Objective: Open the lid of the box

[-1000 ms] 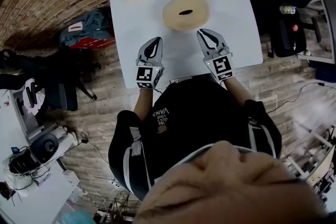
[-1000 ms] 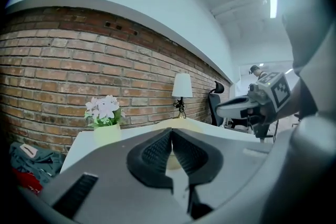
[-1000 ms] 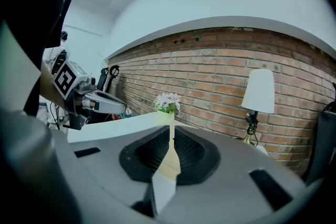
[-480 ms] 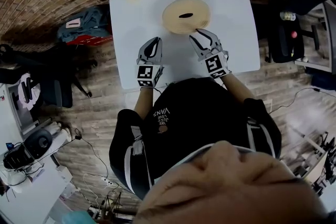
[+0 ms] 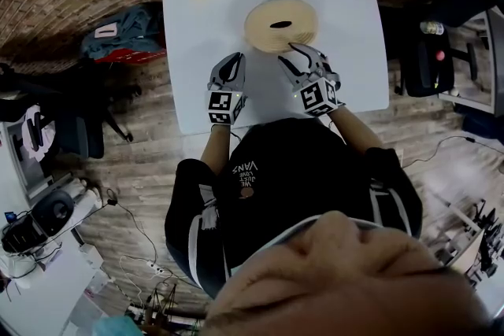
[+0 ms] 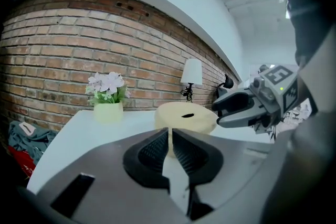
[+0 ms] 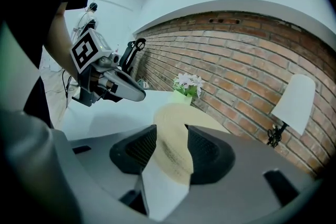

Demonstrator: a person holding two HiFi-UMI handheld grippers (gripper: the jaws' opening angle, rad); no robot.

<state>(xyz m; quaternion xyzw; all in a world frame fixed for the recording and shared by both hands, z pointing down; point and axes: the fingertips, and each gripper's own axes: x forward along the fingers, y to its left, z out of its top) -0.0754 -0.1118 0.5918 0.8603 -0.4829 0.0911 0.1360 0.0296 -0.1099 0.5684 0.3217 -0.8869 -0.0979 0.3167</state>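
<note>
round cream box (image 5: 280, 25) sits closed on the white table (image 5: 197, 83), toward the far side. right gripper (image 7: 171, 136) is at its near right rim, jaws opening, rim between them, not clamped. left gripper (image 6: 169, 132) hangs over the near table, left of the box, jaws together, empty.
</note>
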